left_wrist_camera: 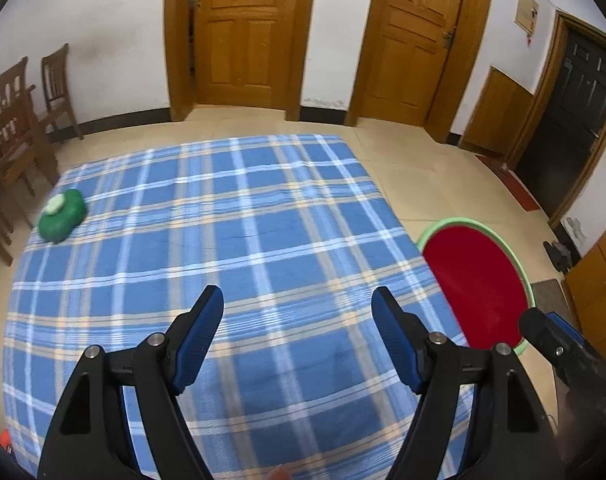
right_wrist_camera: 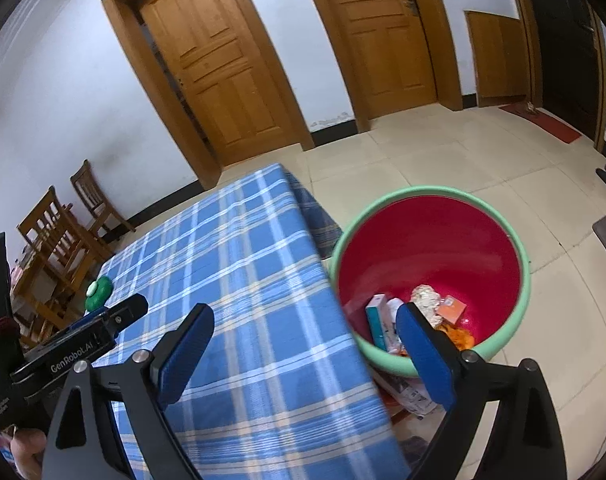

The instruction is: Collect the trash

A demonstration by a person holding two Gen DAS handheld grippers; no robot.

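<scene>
Left gripper (left_wrist_camera: 297, 312), right gripper (right_wrist_camera: 305, 330): jaws wide apart, empty, above blue plaid-clothed table (left_wrist_camera: 263, 220); red green-rimmed plastic bin (right_wrist_camera: 431, 248) holds trash.

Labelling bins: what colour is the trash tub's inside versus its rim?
Tub: red inside, pale green rim. Clearest in the right wrist view.

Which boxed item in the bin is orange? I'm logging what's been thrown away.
The small flat orange box, right of the crumpled paper; the other box is teal and white, standing upright.

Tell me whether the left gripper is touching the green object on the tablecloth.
Apart. The left wrist view shows the left gripper open and empty, with wide bare checked tablecloth between it and the green object.
</scene>
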